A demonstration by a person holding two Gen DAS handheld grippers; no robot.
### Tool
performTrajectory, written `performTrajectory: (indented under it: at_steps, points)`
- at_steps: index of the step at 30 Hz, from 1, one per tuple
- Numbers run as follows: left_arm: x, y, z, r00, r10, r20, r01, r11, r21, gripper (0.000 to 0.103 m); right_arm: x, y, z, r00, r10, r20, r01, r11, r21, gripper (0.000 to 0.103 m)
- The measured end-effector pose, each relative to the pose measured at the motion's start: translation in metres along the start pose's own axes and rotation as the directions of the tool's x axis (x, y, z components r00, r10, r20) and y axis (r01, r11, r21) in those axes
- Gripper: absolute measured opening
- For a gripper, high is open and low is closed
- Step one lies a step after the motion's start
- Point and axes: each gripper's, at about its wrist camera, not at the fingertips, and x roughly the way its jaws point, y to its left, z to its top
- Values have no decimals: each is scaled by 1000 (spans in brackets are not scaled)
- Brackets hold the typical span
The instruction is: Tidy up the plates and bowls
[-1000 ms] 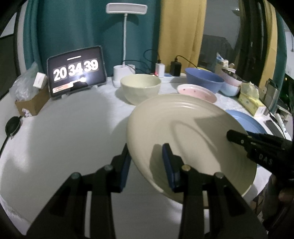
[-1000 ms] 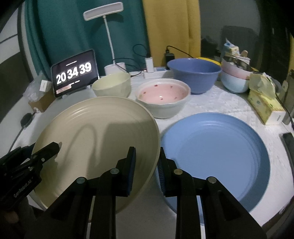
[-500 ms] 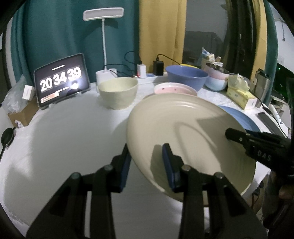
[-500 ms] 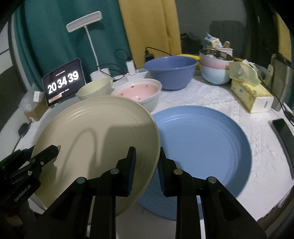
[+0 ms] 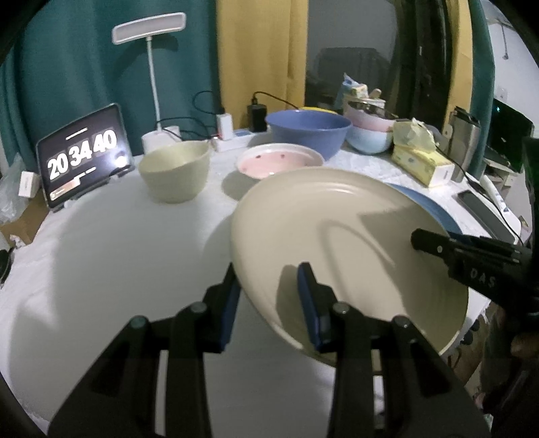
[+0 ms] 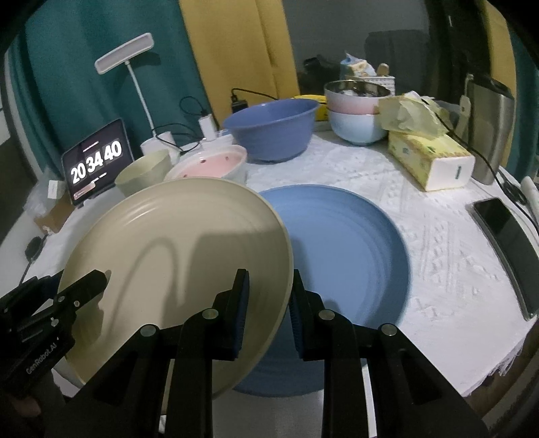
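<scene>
Shifted cream plate (image 6: 175,242); two grippers.

A clock tablet (image 5: 82,156), desk lamp (image 5: 150,28), tissue box (image 6: 429,158) and phone (image 6: 510,232) ring the table.

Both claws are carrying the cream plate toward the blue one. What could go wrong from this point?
1. The cream plate hangs tilted, pinched only at opposite rims by the left claw and right claw; it could slip or twist if either shifts.
2. Its far edge sits close to the pink bowl and could knock it.
3. It overlaps the blue plate off-centre, so lowering now may leave it perched on the rim.
</scene>
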Motion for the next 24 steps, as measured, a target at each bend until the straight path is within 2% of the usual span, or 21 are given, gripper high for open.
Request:
performTrajectory:
  at_steps: [10, 24]
  points:
    - [17, -26, 5, 999, -40, -29, 40, 999, 29, 35, 1, -30, 0, 999, -42, -1, 42, 999, 32, 25]
    - [35, -44, 15, 996, -72, -54, 75, 996, 45, 36, 0, -50, 7, 994, -106, 22, 105, 994, 27, 25]
